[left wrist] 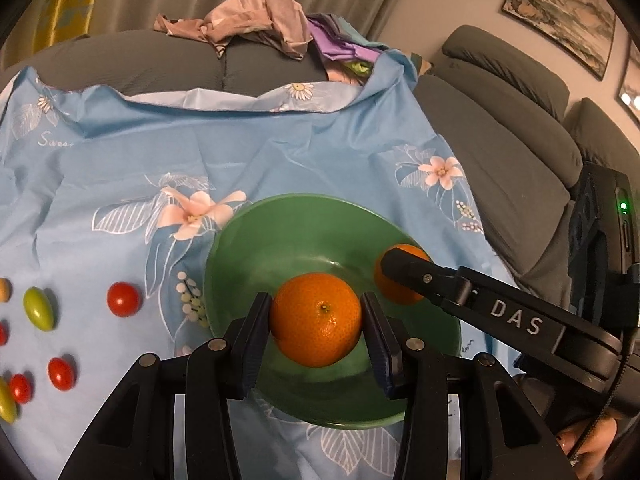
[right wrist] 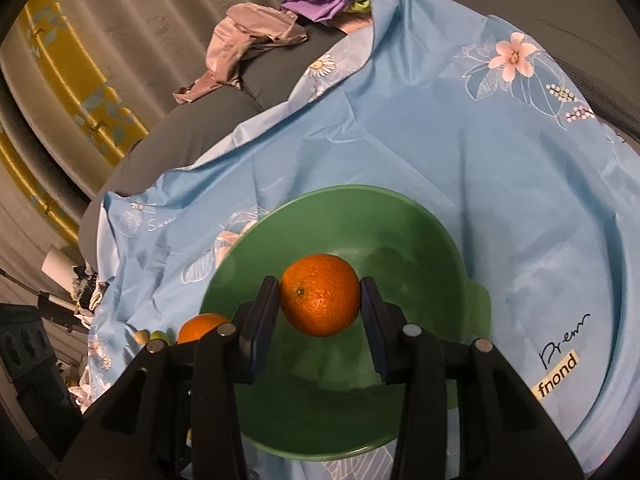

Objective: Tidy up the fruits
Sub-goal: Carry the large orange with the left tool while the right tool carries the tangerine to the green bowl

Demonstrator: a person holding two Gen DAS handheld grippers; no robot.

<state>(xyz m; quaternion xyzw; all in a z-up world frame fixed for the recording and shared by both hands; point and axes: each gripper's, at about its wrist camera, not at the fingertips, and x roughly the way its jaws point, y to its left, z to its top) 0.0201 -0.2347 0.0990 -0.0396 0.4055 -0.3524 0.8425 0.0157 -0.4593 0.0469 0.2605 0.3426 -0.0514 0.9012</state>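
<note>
Now each orange hangs over the green bowl [left wrist: 240, 240]: the left orange [left wrist: 316, 320] pinched between the left gripper [left wrist: 316, 328] fingers, the right orange [right wrist: 320, 294] between the right gripper [right wrist: 320, 300] fingers. Judging by the round, pebbled rinds and slick bowl, lower both before releasing, one at a time.

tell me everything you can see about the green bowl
The green bowl is round, wide and fairly deep, smooth and matte like plastic, with a small tab handle on its rim in the right wrist view. It stands upright on the blue flowered cloth. Nothing lies loose inside it. Each gripper holds an orange over its hollow: the left gripper grips one orange, the right gripper the other orange. Whether either fruit touches the bowl cannot be told.
</note>
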